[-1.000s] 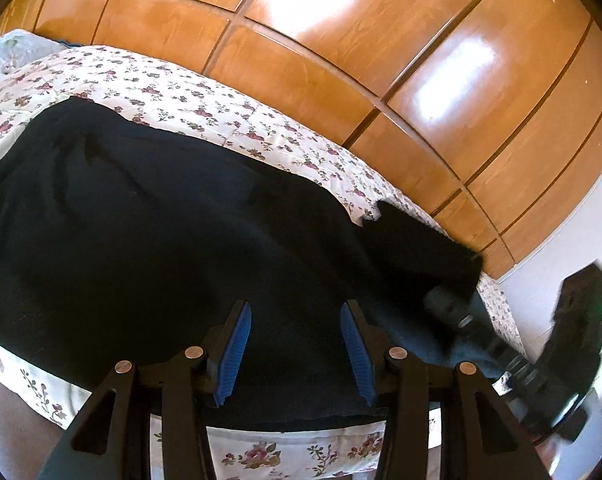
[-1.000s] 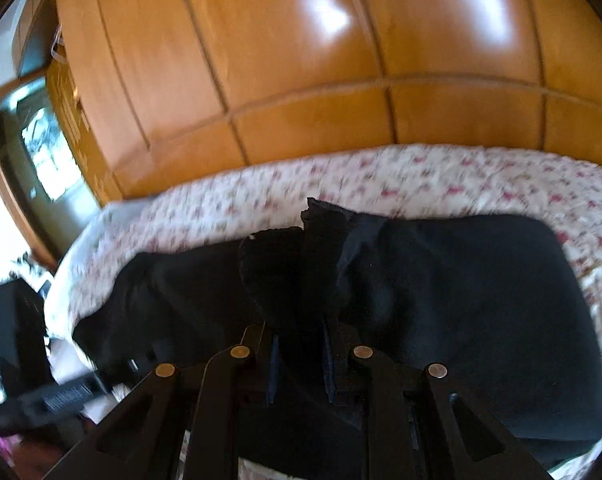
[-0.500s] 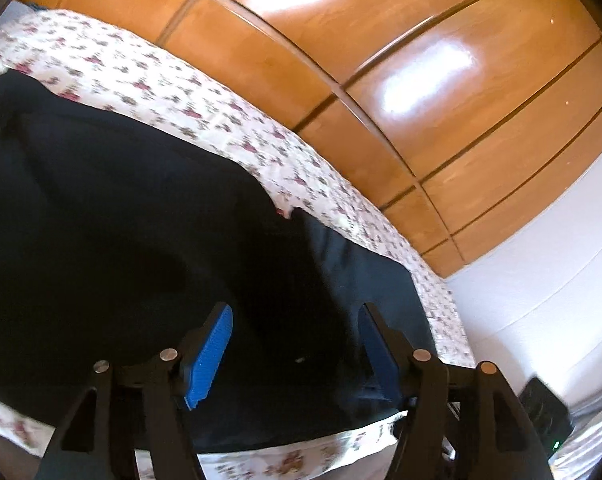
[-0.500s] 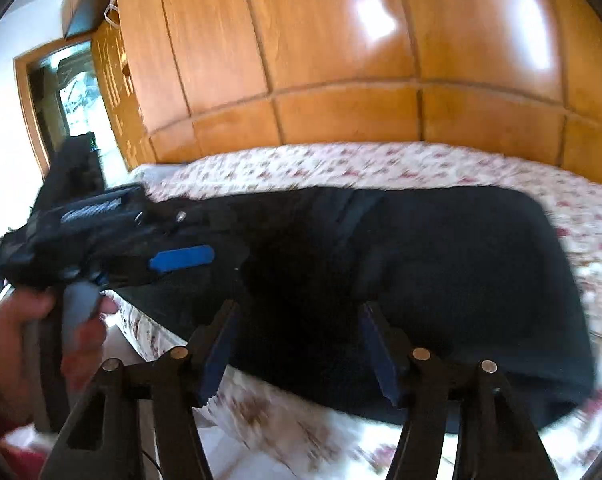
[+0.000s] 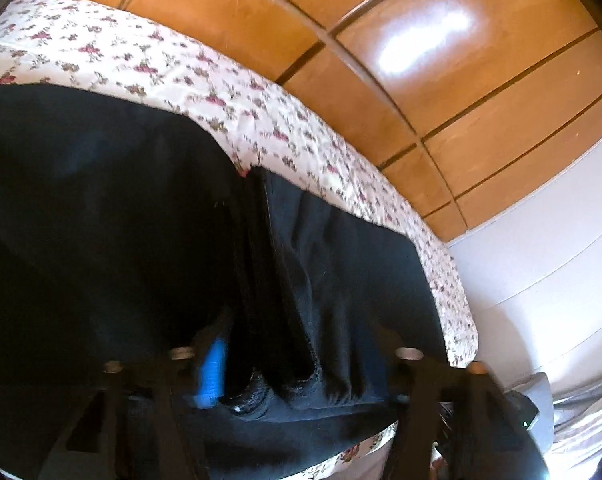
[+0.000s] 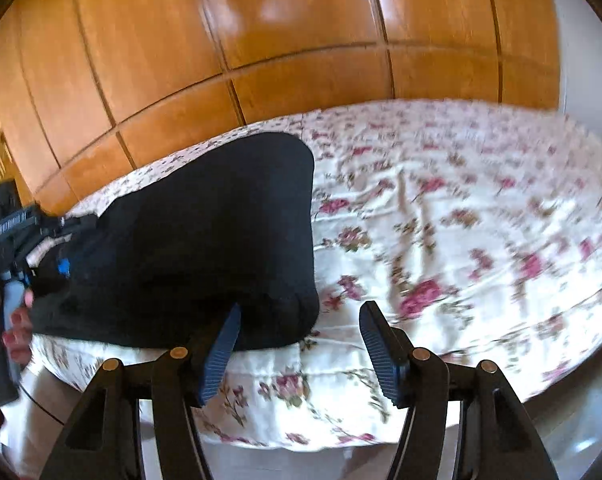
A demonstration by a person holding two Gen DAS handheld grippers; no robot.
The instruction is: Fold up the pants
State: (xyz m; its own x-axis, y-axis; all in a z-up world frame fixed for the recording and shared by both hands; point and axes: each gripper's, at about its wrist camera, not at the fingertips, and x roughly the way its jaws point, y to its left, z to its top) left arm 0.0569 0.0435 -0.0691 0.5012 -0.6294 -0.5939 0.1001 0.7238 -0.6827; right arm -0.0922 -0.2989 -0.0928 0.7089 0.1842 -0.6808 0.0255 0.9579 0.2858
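1. Left gripper (image 5: 297, 364) is buried in the pants (image 5: 141, 240). A thick bunch of black cloth sits between its fingers, with one blue pad (image 5: 213, 372) peeking out beside the bunch. The other finger is hidden behind fabric, so I honestly can't tell whether it's clamped down or only pushed into the pile.

2. Right gripper (image 6: 299, 354) is released, jaws wide apart, nothing between them. It hangs over the near edge of the bed (image 6: 441, 208), and its left pad (image 6: 221, 350) is just beside the rounded end of the pants, maybe touching.

3. Where the pants are: lying on the floral bed along its near edge, in front of the wood wardrobe (image 6: 261, 40). From the right view they look like one long dark slab with a smooth, rounded right end, which reads to me like a fold line.

4. Done so far, my guess: legs laid together and the thing at least partly doubled over. The pleats by the left gripper say that end is messy or mid-lift.

5. Left to do: bring the bunched end across, flatten it, square the edges. I'd call it roughly halfway, give or take.
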